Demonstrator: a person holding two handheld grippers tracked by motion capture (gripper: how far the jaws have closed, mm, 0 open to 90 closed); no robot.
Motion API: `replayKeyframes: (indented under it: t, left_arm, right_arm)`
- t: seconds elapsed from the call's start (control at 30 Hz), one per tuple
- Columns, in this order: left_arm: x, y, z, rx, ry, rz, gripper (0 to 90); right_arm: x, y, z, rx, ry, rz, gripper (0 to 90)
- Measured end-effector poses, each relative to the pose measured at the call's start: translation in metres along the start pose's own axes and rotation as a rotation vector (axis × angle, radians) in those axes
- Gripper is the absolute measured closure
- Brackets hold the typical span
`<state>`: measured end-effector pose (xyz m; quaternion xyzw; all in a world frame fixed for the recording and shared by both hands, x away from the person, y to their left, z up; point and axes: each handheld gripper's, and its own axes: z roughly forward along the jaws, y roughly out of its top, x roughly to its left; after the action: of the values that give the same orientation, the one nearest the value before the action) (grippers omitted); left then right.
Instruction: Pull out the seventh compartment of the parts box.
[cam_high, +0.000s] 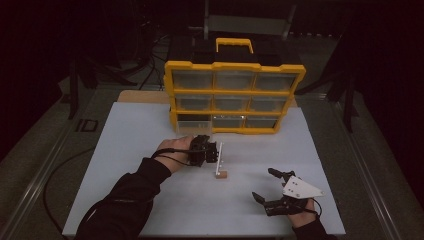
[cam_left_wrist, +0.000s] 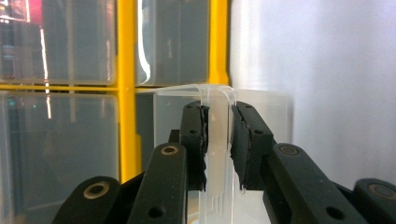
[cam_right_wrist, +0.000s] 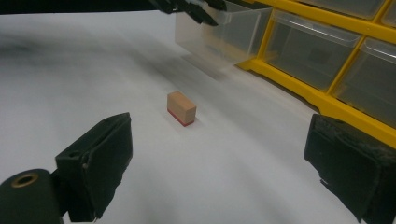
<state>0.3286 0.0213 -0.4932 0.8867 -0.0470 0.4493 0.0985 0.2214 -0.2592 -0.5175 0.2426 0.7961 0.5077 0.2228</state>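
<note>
My left gripper (cam_high: 215, 152) is shut on the rim of a clear plastic drawer (cam_high: 220, 159), out in front of the yellow drawer cabinet (cam_high: 234, 93). In the left gripper view, the pads (cam_left_wrist: 195, 140) pinch the drawer's clear wall (cam_left_wrist: 217, 126). A small wooden block with a red underside (cam_high: 221, 174) lies on the white table just beneath the drawer. My right gripper (cam_high: 262, 184) stands open at the front right, apart from the block. In the right gripper view, the block (cam_right_wrist: 181, 108) lies ahead between the wide-open jaws, and the drawer (cam_right_wrist: 224, 28) is behind it.
The cabinet's bottom-left slot (cam_high: 192, 121) looks open; its other clear drawers are in place. The black handle with a yellow grip (cam_high: 234, 46) tops the cabinet. The white table (cam_high: 140, 130) has bare room at left and front. A cable trails off the left edge.
</note>
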Motion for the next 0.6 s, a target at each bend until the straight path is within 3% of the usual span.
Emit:
replayKeyframes:
  t: [0.6]
  left_arm:
    - [0.0042,-0.0035,0.0019,-0.027,-0.028,-0.018,75.3]
  right_arm:
    - [0.0000,0.0003,0.0003,0.000,0.001,-0.005,8.2]
